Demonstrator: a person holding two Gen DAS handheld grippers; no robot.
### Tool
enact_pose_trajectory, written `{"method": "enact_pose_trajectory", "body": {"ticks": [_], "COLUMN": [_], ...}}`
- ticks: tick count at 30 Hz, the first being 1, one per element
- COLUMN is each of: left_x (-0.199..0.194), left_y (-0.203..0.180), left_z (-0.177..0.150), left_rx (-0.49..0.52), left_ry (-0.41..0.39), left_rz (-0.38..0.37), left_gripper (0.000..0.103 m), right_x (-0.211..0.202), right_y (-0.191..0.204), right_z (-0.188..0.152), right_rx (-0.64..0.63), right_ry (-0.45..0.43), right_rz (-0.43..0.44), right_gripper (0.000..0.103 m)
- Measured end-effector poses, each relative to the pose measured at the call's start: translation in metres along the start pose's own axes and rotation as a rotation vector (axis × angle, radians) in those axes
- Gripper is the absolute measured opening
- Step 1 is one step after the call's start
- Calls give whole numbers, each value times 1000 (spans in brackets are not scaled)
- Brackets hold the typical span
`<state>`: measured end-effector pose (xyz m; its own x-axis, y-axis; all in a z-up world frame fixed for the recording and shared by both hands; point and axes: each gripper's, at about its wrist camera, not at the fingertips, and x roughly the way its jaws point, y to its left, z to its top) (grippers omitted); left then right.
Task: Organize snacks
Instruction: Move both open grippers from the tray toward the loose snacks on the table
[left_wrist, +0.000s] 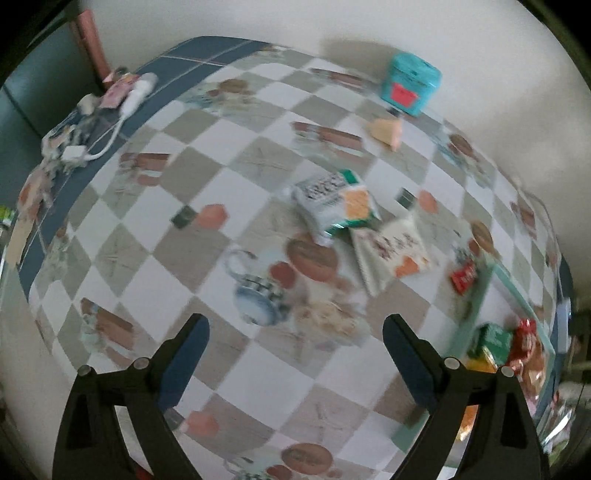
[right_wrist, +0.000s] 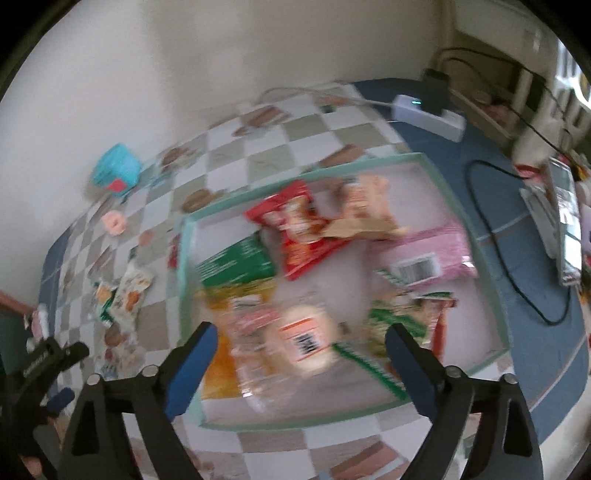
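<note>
Left gripper (left_wrist: 293, 354): jaws spread wide, nothing between them, held above the checkered surface (left_wrist: 258, 376).

Right gripper (right_wrist: 297, 356): jaws likewise spread and empty, poised over the tray (right_wrist: 454, 195), a shallow container with a pale green rim.

Tray contents, as seen in the right wrist view: a green packet (right_wrist: 236, 264) at the left side, a red packet (right_wrist: 295, 229) beside it, a tan packet (right_wrist: 365, 210) toward the far edge, a pink packet (right_wrist: 428, 254) with a barcode label, a round pale snack (right_wrist: 306, 343) with an orange-edged label directly below the jaws, and a green-and-white wrapper (right_wrist: 402, 317) on the right. Motion blur renders all printing illegible; no brand can be read.

Outside the tray, on the surface: a white-and-green packet (left_wrist: 332, 201) touching a cream packet (left_wrist: 391, 251), both lying flat ahead of the left gripper. A small red packet (left_wrist: 463, 277) lies just beside the tray's rim. Lettering on these is smeared and unreadable.

Further back, near the wall: a teal tin (left_wrist: 412, 83) with a red label, and a pale wedge-shaped item (left_wrist: 386, 131) just in front of it.

A white power strip (right_wrist: 428, 116) sits on the blue border beyond the tray.
</note>
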<state>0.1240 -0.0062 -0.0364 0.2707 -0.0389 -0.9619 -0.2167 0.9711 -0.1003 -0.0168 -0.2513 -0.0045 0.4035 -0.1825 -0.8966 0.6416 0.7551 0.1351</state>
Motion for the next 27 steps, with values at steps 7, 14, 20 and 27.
{"method": "enact_pose_trajectory", "body": {"ticks": [7,14,20,27], "left_x": [-2,-2,2,8], "left_y": [37,68,80,94], "left_z": [14,24,30,39], "left_rx": [-80,-147,-139,-131], "left_ry": [-15,-14,-4,13], "left_rz": [14,19,18,8], "left_gripper": [95,95,95,95], "right_x": [1,-1,5,12], "right_y": [27,47,74,102], "right_z": [-7,-13,-20,-24], "right_rx": [-74,-110,-174,-229], "right_ry": [-10,-26,-19,-15], "right_rz": [46,65,52,23], "right_gripper": [103,103,103,103]}}
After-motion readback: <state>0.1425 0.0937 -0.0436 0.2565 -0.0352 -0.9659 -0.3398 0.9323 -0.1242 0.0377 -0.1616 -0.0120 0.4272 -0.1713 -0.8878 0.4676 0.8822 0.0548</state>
